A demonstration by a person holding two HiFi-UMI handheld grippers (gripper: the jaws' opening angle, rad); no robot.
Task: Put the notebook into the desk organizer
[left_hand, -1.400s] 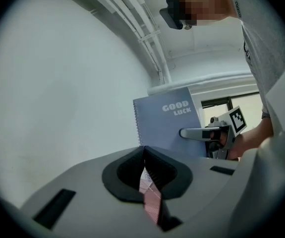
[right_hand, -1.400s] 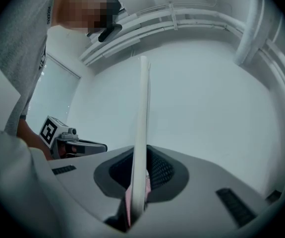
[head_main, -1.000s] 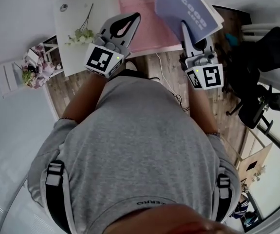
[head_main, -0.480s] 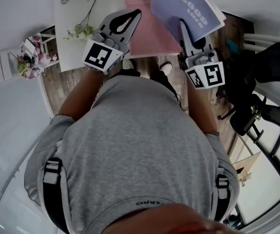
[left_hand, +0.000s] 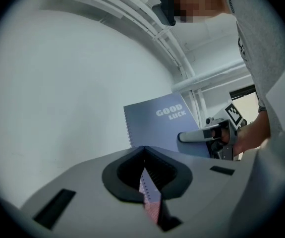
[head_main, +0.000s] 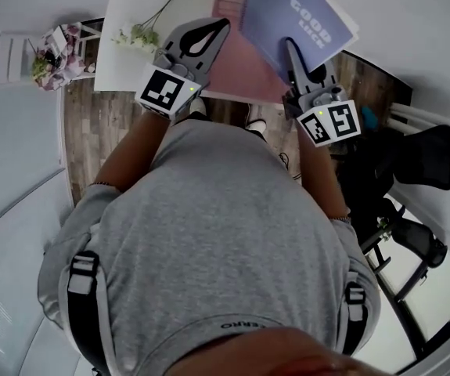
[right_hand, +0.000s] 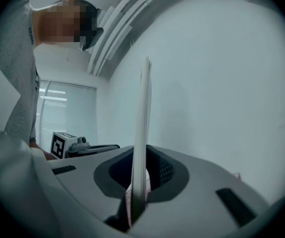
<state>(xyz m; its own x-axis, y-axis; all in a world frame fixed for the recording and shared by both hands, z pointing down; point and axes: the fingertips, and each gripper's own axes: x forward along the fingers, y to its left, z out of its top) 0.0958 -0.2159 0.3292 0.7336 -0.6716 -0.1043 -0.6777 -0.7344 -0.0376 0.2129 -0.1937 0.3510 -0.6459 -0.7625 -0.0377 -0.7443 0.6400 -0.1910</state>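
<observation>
I see a white table (head_main: pixel 123 65) above wood floor (head_main: pixel 84 143). On it: pink mat (head_main: pixel 244 69) reaching the near edge, and a flower sprig (head_main: pixel 140 34) just left of the mat.

Blue-grey spiral notebook (head_main: pixel 275 14), "GOOD LUCK" on cover, pinched upright in right gripper (head_main: pixel 289 45) at one o'clock.

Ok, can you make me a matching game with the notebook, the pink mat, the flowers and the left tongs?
Things:
1. blue-purple spiral notebook
2. pink flat mat
3. green sprig with white flowers
4. left tongs

Places and states:
A. shut, with nothing between them
B. lying near the left end of the white table in the head view
C. clamped in the right tongs
D. spread on the table, below both tongs

Pairs: 1-C, 2-D, 3-B, 4-A
</observation>
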